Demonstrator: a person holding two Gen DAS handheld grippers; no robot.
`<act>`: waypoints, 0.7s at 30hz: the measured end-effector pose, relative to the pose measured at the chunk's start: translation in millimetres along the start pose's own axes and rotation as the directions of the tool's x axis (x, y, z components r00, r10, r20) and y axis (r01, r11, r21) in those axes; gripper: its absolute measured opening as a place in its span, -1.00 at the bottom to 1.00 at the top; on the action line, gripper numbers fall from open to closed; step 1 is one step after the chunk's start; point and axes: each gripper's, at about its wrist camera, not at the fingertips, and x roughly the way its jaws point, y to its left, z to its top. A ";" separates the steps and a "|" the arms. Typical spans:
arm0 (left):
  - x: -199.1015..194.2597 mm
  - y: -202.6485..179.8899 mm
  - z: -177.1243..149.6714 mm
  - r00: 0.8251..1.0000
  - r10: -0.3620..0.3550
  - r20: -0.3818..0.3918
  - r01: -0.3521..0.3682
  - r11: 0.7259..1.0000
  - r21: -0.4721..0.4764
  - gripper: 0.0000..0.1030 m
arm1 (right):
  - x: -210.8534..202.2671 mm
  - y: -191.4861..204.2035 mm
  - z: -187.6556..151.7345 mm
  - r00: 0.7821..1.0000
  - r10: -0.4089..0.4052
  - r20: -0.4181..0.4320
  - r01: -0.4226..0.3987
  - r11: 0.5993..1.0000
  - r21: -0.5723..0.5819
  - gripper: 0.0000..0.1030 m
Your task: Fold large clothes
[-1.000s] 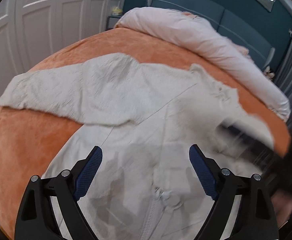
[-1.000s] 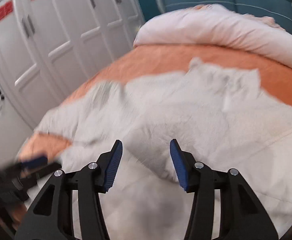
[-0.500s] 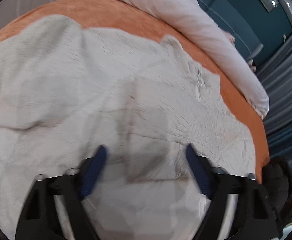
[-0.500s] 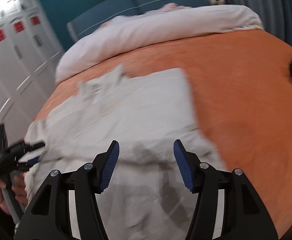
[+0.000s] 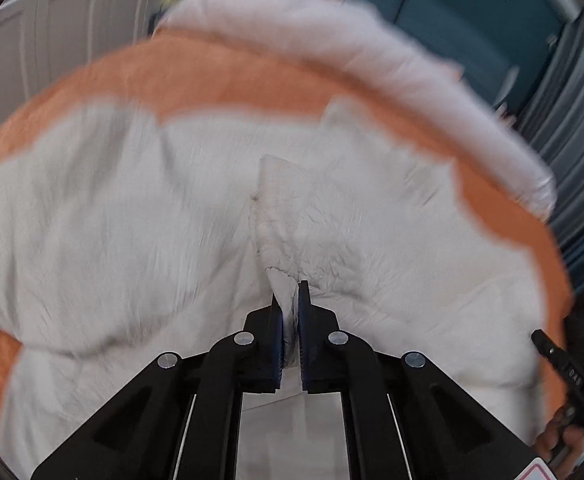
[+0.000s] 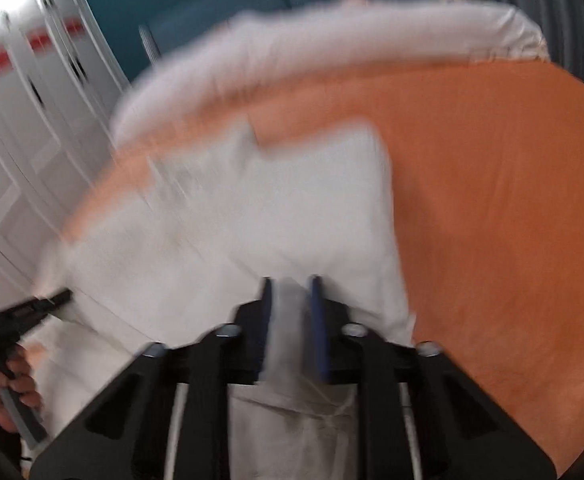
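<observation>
Bed: orange cover (image 5: 220,80) under everything I see; I use the bed as my landmark.
Left gripper (image 5: 290,304): my nearest thing in the left wrist view, blue pads nearly together, clamped on a pinched ridge of the white garment (image 5: 132,240) near the bed's foot end.
Right gripper (image 6: 290,304): nearest in the right wrist view, pads (image 6: 319,320) a narrow gap apart with a strip of white cloth standing between them; the frame is blurred, so I read it as gripping the garment (image 6: 292,208), not with full certainty.
Garment: white, fleecy, spread over the middle of the bed, wrinkled; a fold line runs away from my left gripper toward the head of the bed. In the right wrist view bare orange cover (image 6: 491,200) lies to its right.
Other tool: in each view I catch the opposite gripper at the frame edge, beside the garment's border, my hand (image 6: 8,392) on its handle.
Duvet (image 5: 331,40): pale roll lying across the bed's head end, beyond the garment.
Headboard (image 5: 411,12): dark teal, behind the duvet.
Wardrobe doors (image 6: 32,100): white, panelled, off the bed's left side.
</observation>
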 end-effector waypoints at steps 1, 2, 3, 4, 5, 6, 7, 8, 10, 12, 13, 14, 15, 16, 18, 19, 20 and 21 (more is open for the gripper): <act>8.1 5.5 -7.3 1.000 0.007 -0.016 -0.007 1.000 -0.009 -0.90 | 10.2 -1.5 -3.0 0.999 -0.012 -0.033 0.012 1.000 -0.001 -0.96; 10.0 7.4 -10.7 1.000 0.005 -0.005 -0.005 1.000 -0.023 -0.89 | 8.9 -0.4 -0.4 0.999 -0.019 -0.029 0.019 1.000 0.003 -0.97; 9.4 7.6 -11.5 1.000 0.006 0.001 -0.006 1.000 -0.025 -0.89 | 4.6 1.7 2.7 1.000 -0.024 -0.018 0.024 1.000 0.000 -0.92; 9.4 6.7 -11.5 1.000 0.013 0.005 -0.013 1.000 -0.018 -0.89 | -6.9 7.2 9.1 1.000 -0.012 0.024 0.013 1.000 -0.006 -0.92; 10.3 6.8 -12.2 1.000 0.018 0.004 -0.018 1.000 -0.015 -0.87 | -16.1 11.9 14.3 0.998 0.011 0.058 -0.011 1.000 -0.010 -0.92; 9.9 5.3 -14.1 1.000 0.022 0.005 -0.022 1.000 -0.013 -0.85 | -21.5 14.8 16.8 0.997 0.018 0.079 -0.016 1.000 -0.016 -0.92; 10.1 5.6 -15.0 1.000 0.027 0.006 -0.027 1.000 -0.011 -0.83 | -23.6 17.9 21.3 0.995 0.005 0.101 -0.003 1.000 -0.024 -0.92; 12.2 4.3 -15.4 0.999 0.035 0.009 -0.035 0.999 -0.008 -0.80 | -18.6 17.0 23.2 0.995 -0.014 0.096 0.016 1.000 -0.026 -0.92; 13.5 0.5 -18.8 0.998 0.052 0.020 -0.052 0.999 0.000 -0.73 | 18.7 6.4 21.3 0.995 -0.096 -0.008 0.096 0.995 -0.012 -0.99; 14.5 -0.4 -21.6 0.998 0.060 0.032 -0.060 0.998 0.012 -0.71 | 37.6 -6.4 16.1 0.997 -0.050 -0.056 0.052 0.998 0.041 -1.00; 14.0 -0.4 -22.7 0.997 0.064 0.038 -0.064 0.998 0.016 -0.71 | 32.4 -7.0 18.0 0.997 -0.062 -0.044 0.064 0.997 0.052 -1.00; 13.9 0.1 -23.7 0.997 0.066 0.042 -0.066 0.998 0.020 -0.71 | 25.0 -3.6 20.9 0.997 -0.072 -0.025 0.073 0.996 0.049 -0.95; 14.8 -1.0 -23.2 0.997 0.065 0.043 -0.066 0.998 0.020 -0.71 | 17.0 2.2 26.0 0.998 -0.068 0.007 0.068 0.997 0.039 -0.93; 15.4 -0.6 -23.4 0.997 0.064 0.044 -0.064 0.998 0.019 -0.71 | 9.6 8.4 32.0 0.998 -0.054 0.043 0.053 0.998 0.025 -0.93; 16.6 -0.8 -23.8 0.997 0.063 0.048 -0.064 0.998 0.018 -0.71 | 6.0 16.1 45.0 0.994 -0.071 0.082 0.070 0.997 0.005 -0.93; 17.5 -2.0 -24.2 0.997 0.064 0.051 -0.065 0.998 0.019 -0.71 | 10.5 17.1 50.6 0.993 -0.080 0.084 0.080 0.997 0.000 -0.93; 17.7 -2.4 -24.6 0.996 0.067 0.053 -0.068 0.997 0.021 -0.71 | 20.4 15.8 57.9 0.992 -0.106 0.071 0.106 0.994 -0.003 -0.93; 17.7 -3.1 -24.7 0.996 0.069 0.055 -0.071 0.997 0.024 -0.70 | 34.2 11.2 63.0 0.991 -0.130 0.041 0.130 0.991 0.007 -0.99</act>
